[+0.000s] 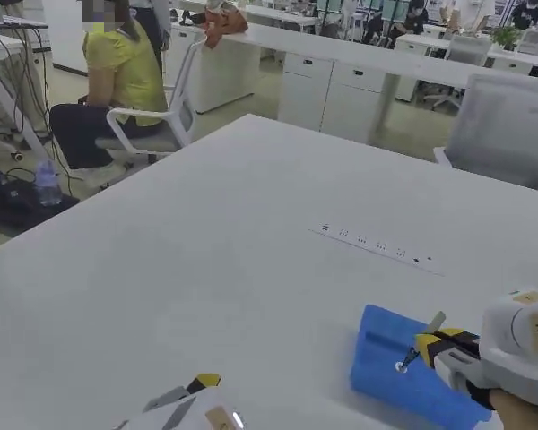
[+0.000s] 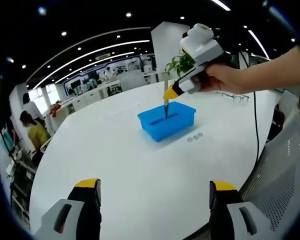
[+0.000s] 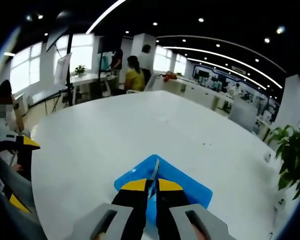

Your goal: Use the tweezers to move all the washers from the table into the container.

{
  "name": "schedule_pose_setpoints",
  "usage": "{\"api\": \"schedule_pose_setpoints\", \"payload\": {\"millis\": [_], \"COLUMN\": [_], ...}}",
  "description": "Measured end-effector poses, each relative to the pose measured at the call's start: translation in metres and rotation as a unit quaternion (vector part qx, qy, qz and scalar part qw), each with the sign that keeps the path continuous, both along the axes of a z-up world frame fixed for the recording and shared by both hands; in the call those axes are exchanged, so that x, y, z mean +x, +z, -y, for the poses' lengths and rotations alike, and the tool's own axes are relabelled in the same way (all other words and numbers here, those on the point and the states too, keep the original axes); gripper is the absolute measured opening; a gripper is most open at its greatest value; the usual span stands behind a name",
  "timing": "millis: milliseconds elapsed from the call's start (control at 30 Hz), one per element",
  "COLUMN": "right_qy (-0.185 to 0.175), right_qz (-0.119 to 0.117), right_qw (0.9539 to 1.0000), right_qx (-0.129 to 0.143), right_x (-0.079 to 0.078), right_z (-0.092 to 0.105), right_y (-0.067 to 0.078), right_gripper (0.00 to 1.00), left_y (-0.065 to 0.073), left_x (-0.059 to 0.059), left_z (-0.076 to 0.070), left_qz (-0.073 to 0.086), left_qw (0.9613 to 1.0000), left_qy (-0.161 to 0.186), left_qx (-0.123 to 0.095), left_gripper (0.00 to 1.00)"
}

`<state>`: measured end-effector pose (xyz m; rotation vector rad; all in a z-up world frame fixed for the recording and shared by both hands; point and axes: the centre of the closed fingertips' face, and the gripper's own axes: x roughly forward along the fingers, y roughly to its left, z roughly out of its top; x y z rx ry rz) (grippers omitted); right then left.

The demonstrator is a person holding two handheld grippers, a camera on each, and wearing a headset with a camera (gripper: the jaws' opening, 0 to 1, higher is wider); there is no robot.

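Head view: right gripper (image 1: 430, 340) pinches tweezers (image 1: 412, 355), washer (image 1: 401, 365) at tips over blue container (image 1: 381, 330).
Left gripper view: left gripper (image 2: 155, 186) spread, empty; three washers (image 2: 194, 137) on table (image 2: 140, 170) beside container.
Right gripper view: jaws clamp tweezers.
Risk: a tilted release may bounce the washer out.

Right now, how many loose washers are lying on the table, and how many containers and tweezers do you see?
Small metal washers on the white table: 3
Blue rectangular plastic container: 1
Metal tweezers, clamped in the right gripper: 1
Total: 5
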<state>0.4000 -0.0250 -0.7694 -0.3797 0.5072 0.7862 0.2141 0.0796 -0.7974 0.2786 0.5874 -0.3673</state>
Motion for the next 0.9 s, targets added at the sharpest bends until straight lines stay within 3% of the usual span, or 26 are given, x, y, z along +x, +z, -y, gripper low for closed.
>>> {"api": "schedule_pose_setpoints", "payload": {"millis": [333,433,467,567,700,900], "right_qy": [-0.001,-0.006,-0.010,-0.014,-0.016,-0.018], "right_qz": [-0.024,-0.034,-0.021,-0.034,-0.031,-0.028], "right_qw": [0.9992,0.9990,0.9997,0.9992,0.9992,0.9993], "right_qx": [-0.031,-0.028,-0.010,-0.016,-0.018,-0.020], "right_x": [0.006,0.007,0.010,0.010,0.008,0.008], "right_z": [0.000,0.001,-0.002,-0.001,-0.002,0.000], "right_y": [-0.036,-0.043,-0.040,-0.042,-0.042,-0.042], "right_gripper": [0.01,0.01,0.01,0.02,0.02,0.02], "left_y": [-0.002,-0.005,-0.005,-0.002,0.000,-0.002], "left_x": [-0.001,-0.001,-0.002,-0.001,0.000,-0.001], "left_z": [-0.001,-0.002,-0.002,0.000,-0.004,-0.003], "left_qz": [-0.006,-0.012,-0.013,-0.007,-0.007,-0.009], "left_qw": [1.0000,0.9999,0.9999,1.0000,0.9999,0.9999], "left_qy": [0.002,0.003,0.002,0.001,0.010,0.007], "left_qx": [0.003,0.005,0.006,-0.002,-0.011,-0.004], "left_gripper": [0.91,0.91,0.91,0.90,0.90,0.89]}}
